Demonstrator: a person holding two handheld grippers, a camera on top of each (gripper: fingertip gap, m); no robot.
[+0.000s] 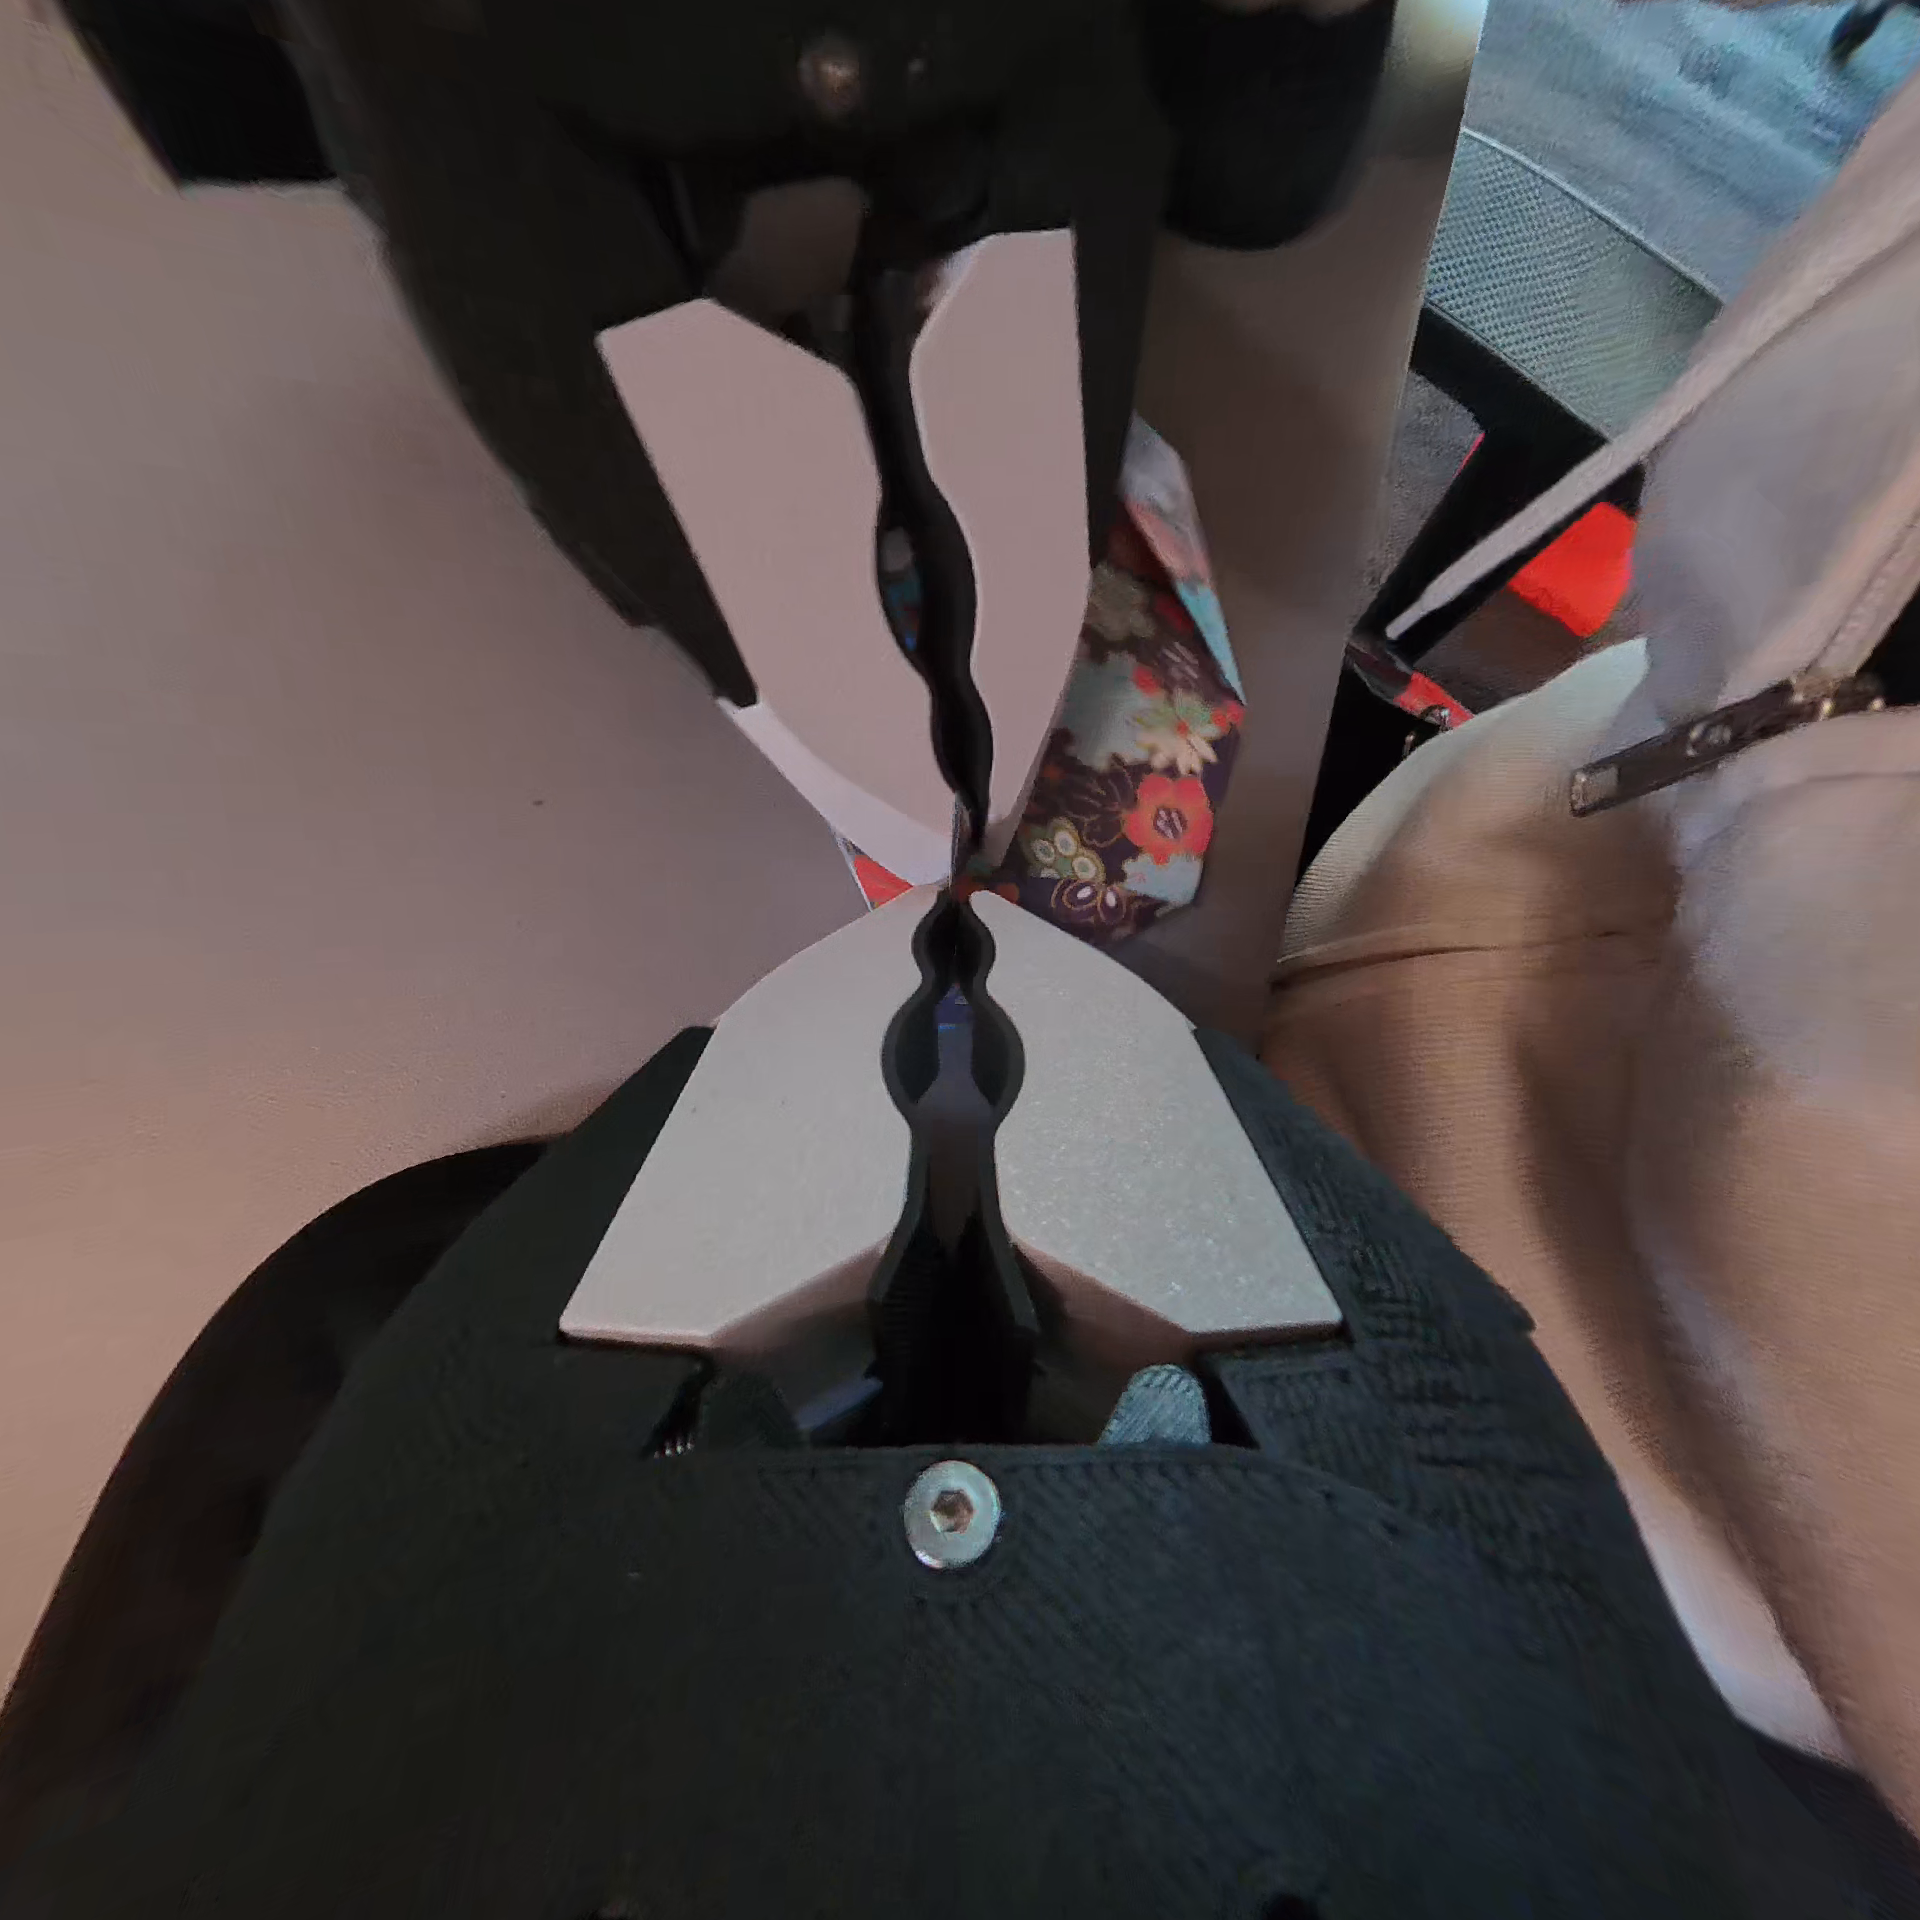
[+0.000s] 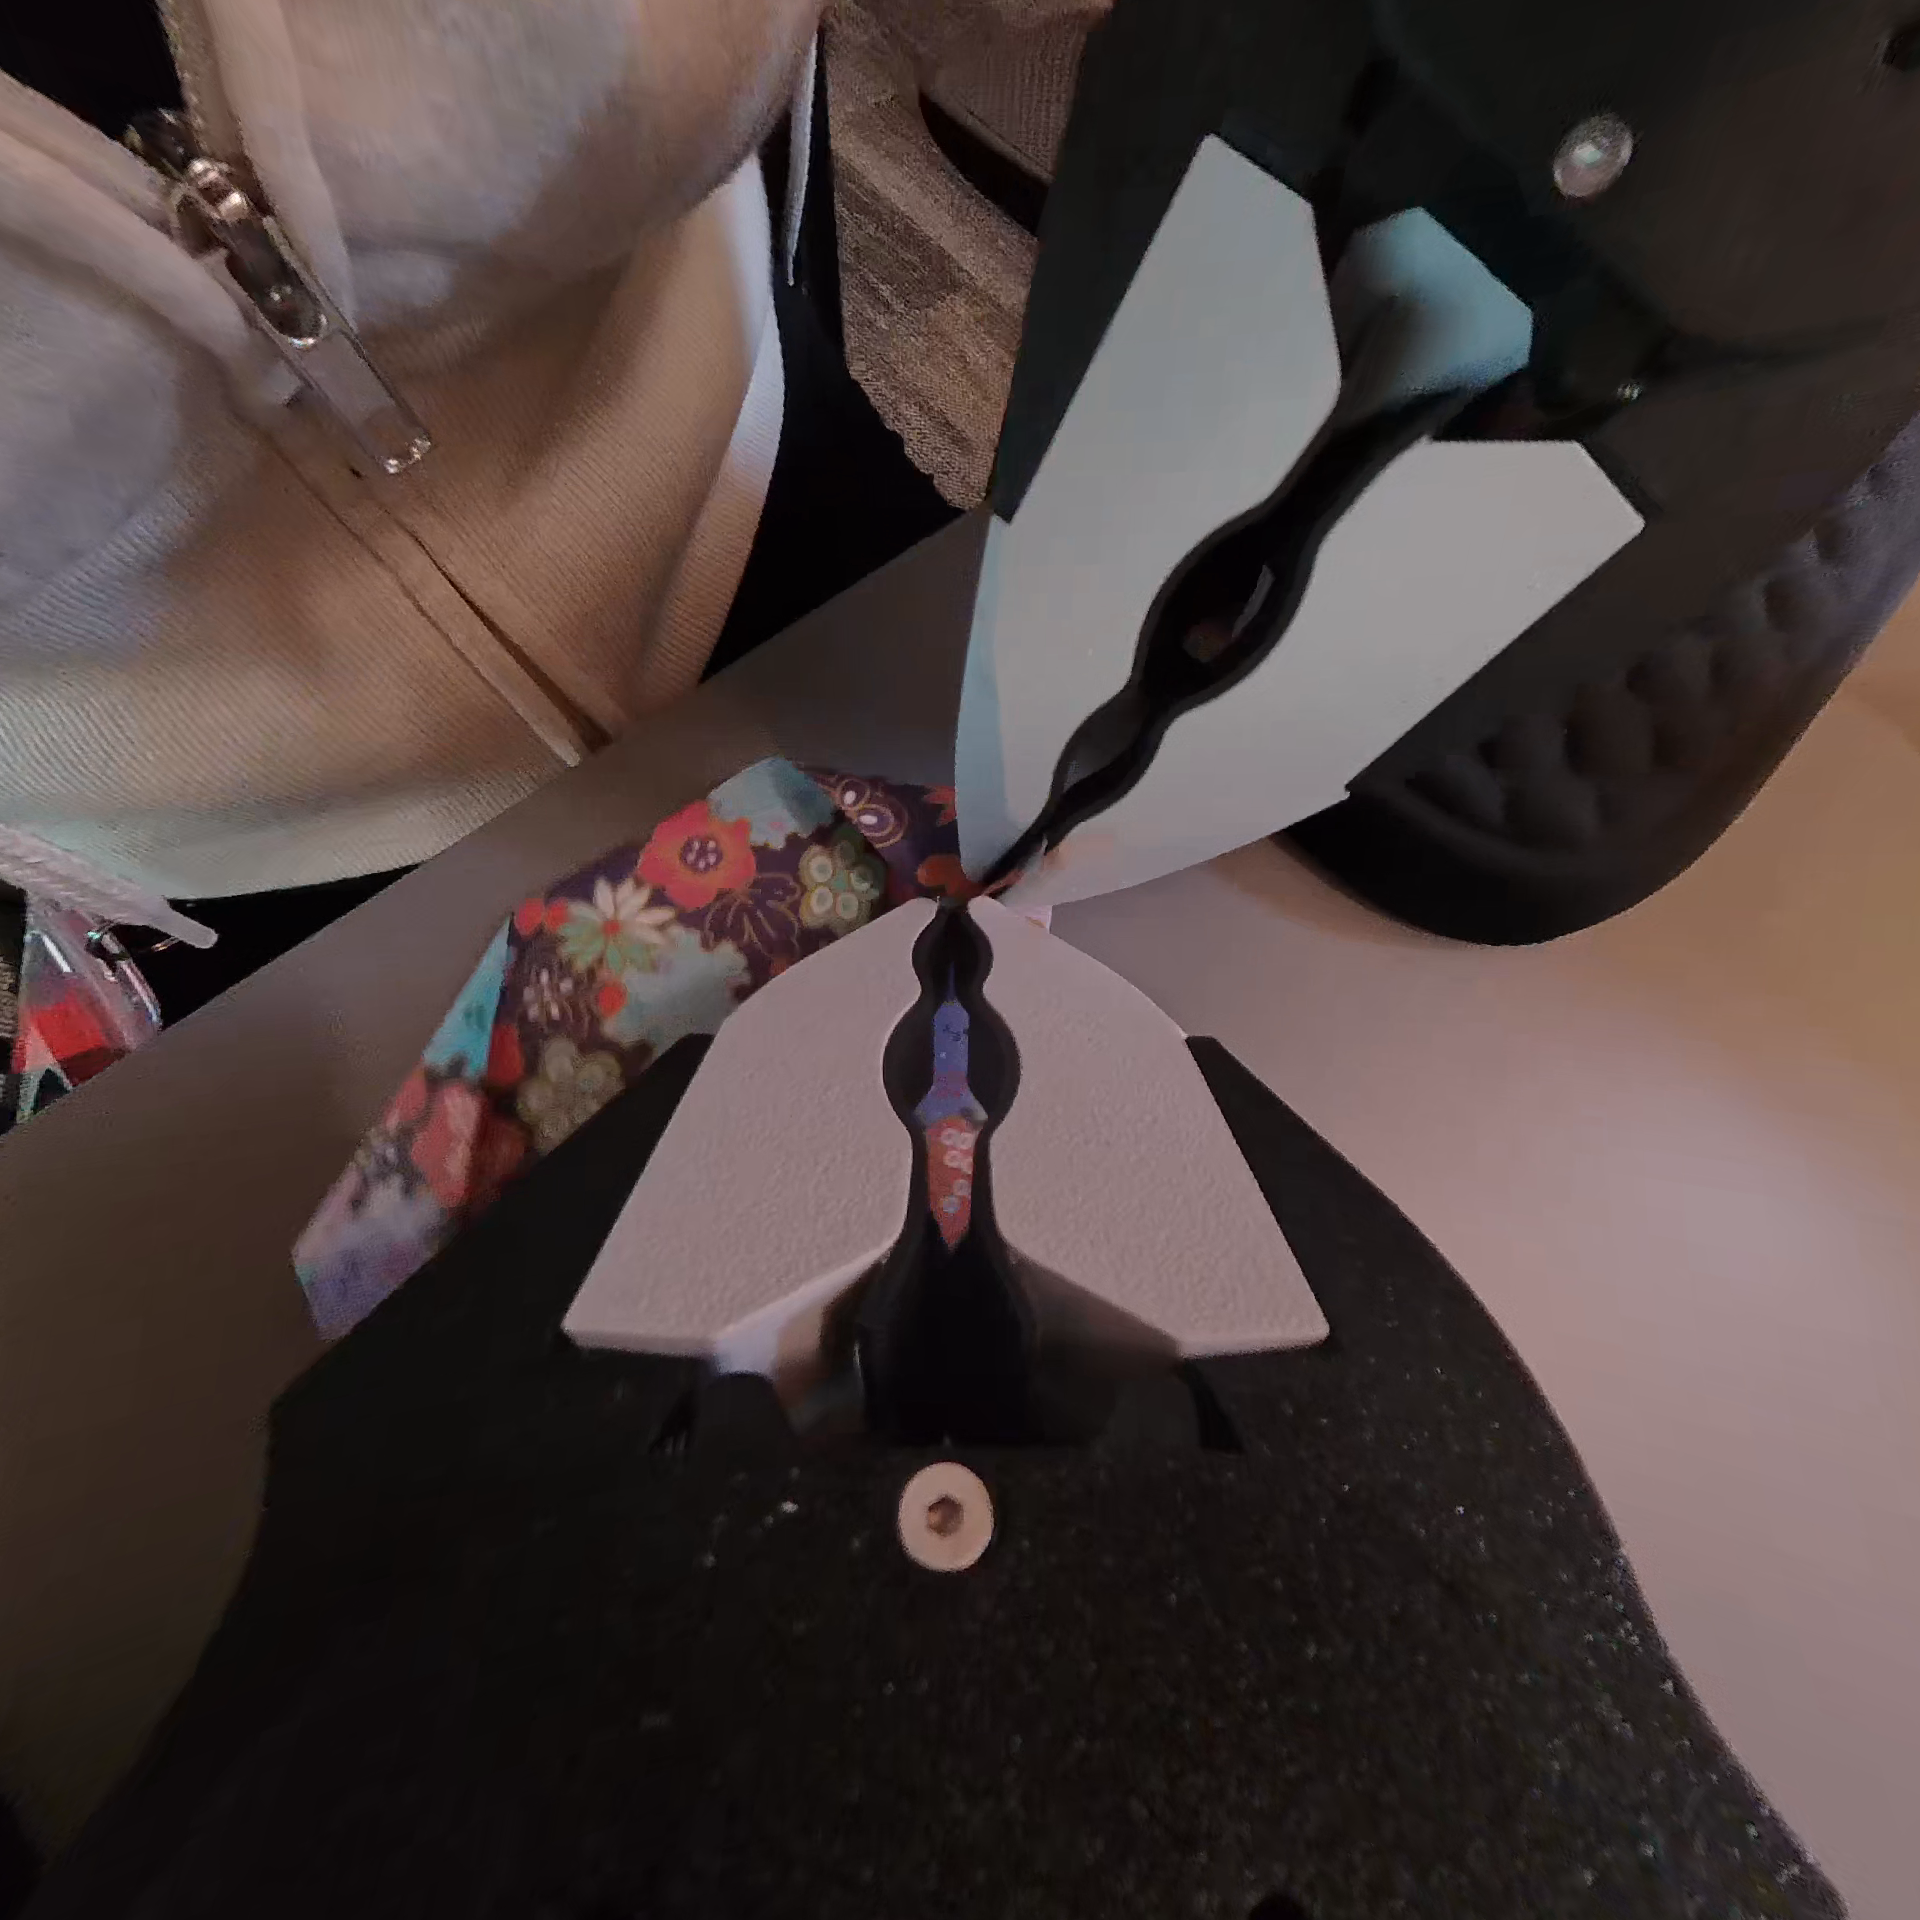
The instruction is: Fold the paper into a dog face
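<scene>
Pale table (image 2: 1558, 1091). Beyond its edge: person's beige zip jacket (image 2: 343, 623), metal zipper pull (image 2: 301, 322). Grey woven chair seat (image 1: 1621, 197) behind the jacket.

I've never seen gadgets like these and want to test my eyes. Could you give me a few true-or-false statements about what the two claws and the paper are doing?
1. Both grippers are closed. True: the left gripper and the right gripper each have their jaws together.
2. The paper is plain white all over. False: it shows a colourful floral print.
3. The two grippers meet tip to tip at the paper. True.
4. The grippers are far apart on the table. False: their tips nearly touch.
5. A person's zipped light jacket is nearby. True.
</scene>
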